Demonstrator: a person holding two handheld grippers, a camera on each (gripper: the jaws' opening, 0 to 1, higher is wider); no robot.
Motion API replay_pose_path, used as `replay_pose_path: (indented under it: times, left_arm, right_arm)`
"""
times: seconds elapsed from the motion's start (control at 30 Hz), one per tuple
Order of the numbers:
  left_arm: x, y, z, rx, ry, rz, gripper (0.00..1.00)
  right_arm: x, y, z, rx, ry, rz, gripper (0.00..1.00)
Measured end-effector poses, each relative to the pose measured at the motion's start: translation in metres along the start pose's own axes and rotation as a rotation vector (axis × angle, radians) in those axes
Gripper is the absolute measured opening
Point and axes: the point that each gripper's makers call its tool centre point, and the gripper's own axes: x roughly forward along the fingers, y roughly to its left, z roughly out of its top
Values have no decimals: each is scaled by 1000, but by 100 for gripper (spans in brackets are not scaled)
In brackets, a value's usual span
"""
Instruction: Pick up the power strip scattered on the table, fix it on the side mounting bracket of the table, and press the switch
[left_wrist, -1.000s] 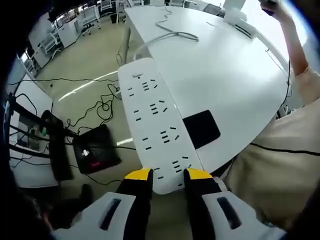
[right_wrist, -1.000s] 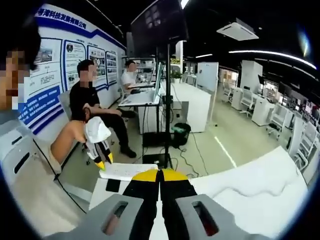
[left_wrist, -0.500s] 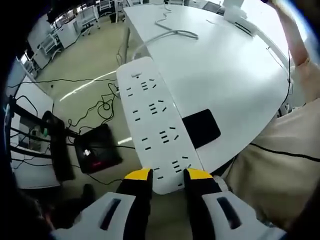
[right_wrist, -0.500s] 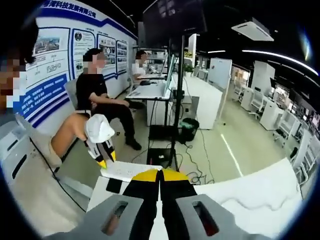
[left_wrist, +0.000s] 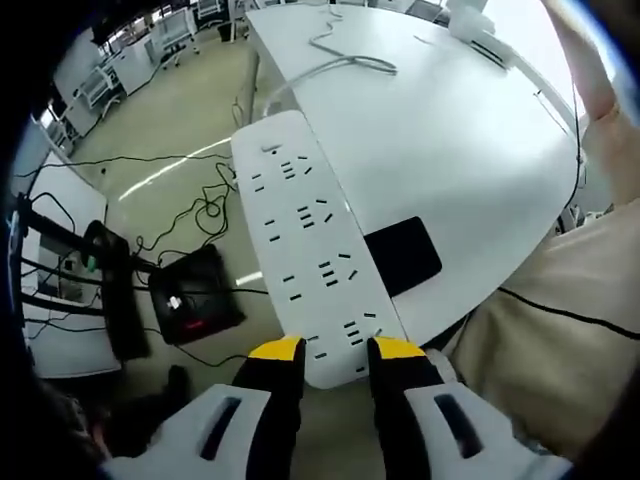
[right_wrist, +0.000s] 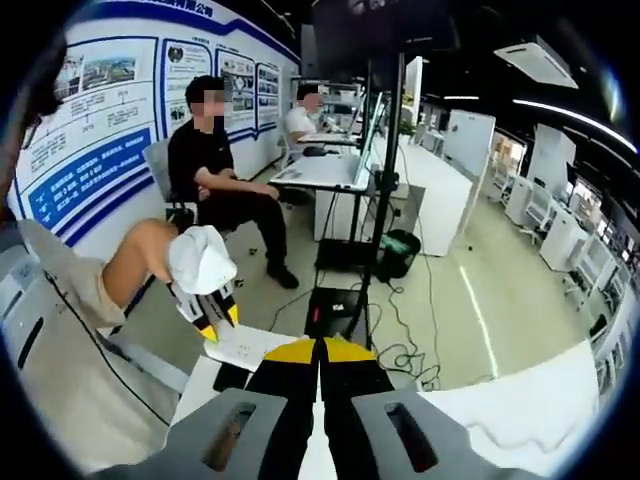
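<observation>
The left hand-held gripper (left_wrist: 335, 348) clamps the near end of the power strip (left_wrist: 308, 240), holding it lengthwise in the air along the bench (left_wrist: 470, 150) edge, seemingly toward the side bracket, while the right hand-held gripper (right_wrist: 319, 347), jaws together and empty, hangs well above.

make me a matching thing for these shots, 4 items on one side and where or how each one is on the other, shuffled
Column one:
1. power strip
2. black flat rectangle
3. right gripper
4. white cable

Column two:
A. lying flat on the white table, beside the strip
B. jaws closed together, nothing between them
C. clamped at one end by the left gripper, held over the table edge
D. snaking across the far part of the table

Pairs: 1-C, 2-A, 3-B, 4-D
</observation>
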Motion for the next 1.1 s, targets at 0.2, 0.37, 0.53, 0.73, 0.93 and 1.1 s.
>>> replay_pose_path:
  times: [0.2, 0.37, 0.53, 0.73, 0.93, 1.1]
  left_arm:
    - [0, -1, 0, 1, 8, 3, 30]
    - [0, -1, 0, 4, 20, 1, 30]
    - [0, -1, 0, 3, 25, 4, 31]
    - [0, -1, 0, 3, 21, 2, 31]
    - [0, -1, 0, 3, 21, 4, 31]
    - [0, -1, 1, 6, 25, 5, 31]
  right_arm:
    - [12, 3, 8, -24, 14, 21, 0]
    - [27, 5, 9, -52, 57, 43, 0]
    - [44, 7, 3, -96, 129, 77, 0]
    - [68, 4, -10, -136, 220, 118, 0]
    - [88, 4, -22, -144, 264, 157, 0]
    - [103, 2, -32, -169, 309, 198, 0]
